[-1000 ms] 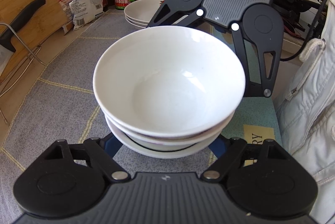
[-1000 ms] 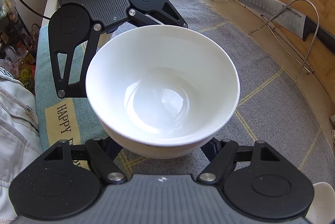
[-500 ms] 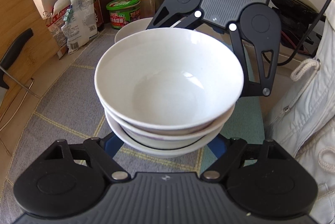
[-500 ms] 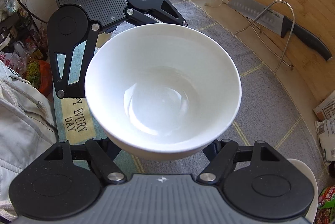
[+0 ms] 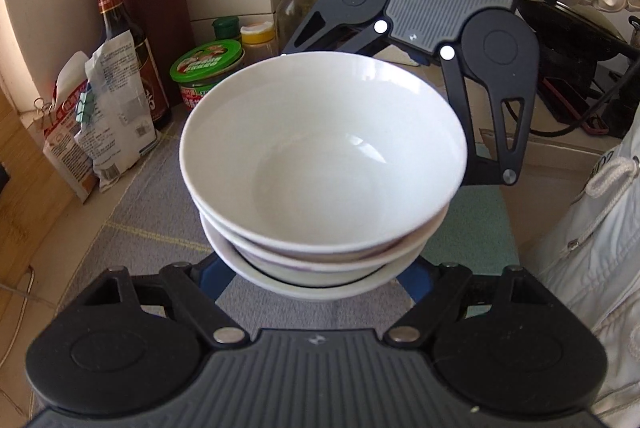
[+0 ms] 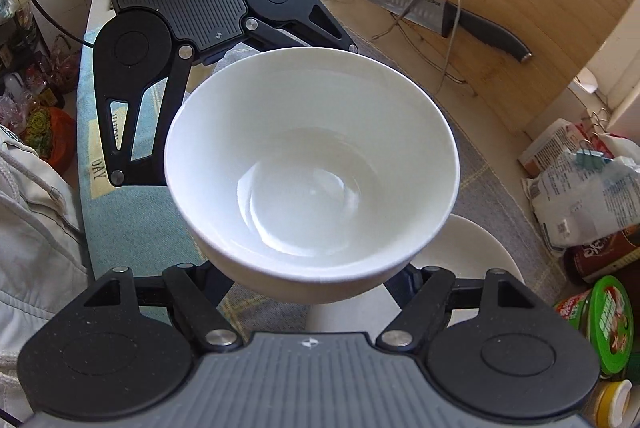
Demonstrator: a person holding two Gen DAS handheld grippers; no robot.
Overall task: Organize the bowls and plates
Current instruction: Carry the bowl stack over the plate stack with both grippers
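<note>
A stack of three white bowls [image 5: 320, 164] hangs above the grey mat, held from two opposite sides. My left gripper [image 5: 312, 288] is shut on the stack's base, its blue pads [image 5: 208, 280] showing under the lowest bowl. Opposite it, the right gripper's housing [image 5: 424, 8] faces me. In the right wrist view the top bowl [image 6: 312, 164] fills the middle; my right gripper [image 6: 316, 292] is shut on the stack low down, fingertips hidden under it. White plates [image 6: 472, 252] lie on the mat just beneath and right of the bowls.
A soy sauce bottle [image 5: 116, 40], a knife block [image 5: 148, 8], food bags [image 5: 108, 116] and a green-lidded tub [image 5: 208, 68] crowd the counter's end. A cutting board [image 6: 500, 28], knife [image 6: 452, 16] and wire rack [image 6: 432, 32] stand along the wall. A person's white jacket [image 5: 592, 248] is close by.
Both grippers have carried the bowl stack along the counter toward the bottles and bags, rising slightly. The plates have come under the stack in the right view. The grip is unchanged.
</note>
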